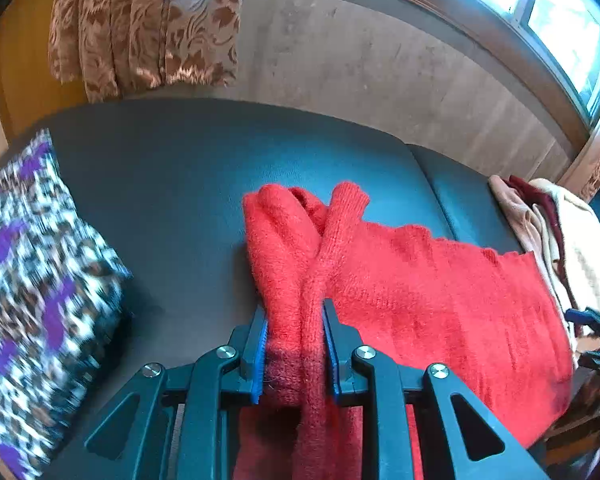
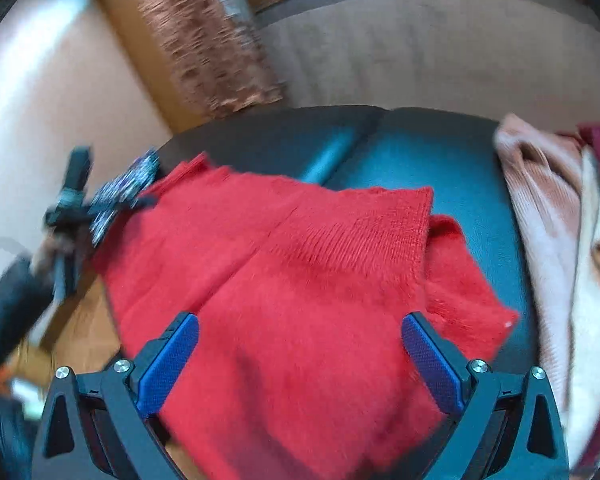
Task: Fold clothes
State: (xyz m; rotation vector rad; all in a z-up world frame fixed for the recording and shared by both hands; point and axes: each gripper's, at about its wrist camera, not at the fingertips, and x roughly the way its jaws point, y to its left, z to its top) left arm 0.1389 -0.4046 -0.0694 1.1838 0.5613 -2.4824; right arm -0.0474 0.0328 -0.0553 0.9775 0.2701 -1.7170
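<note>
Here fuzzy red knit sweater (image 1: 420,280) bunched between left tongs (image 1: 295,312).

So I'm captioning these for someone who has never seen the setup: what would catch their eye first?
The bright red knitted sweater, spread over the dark sofa seat, dominates both views. The left claw is clamped on a bunched part of it, while the right claw stands wide open above the red fabric. Next come the leopard-and-purple cushion at the left end of the sofa and a pile of pale and maroon clothes at the right.
</note>
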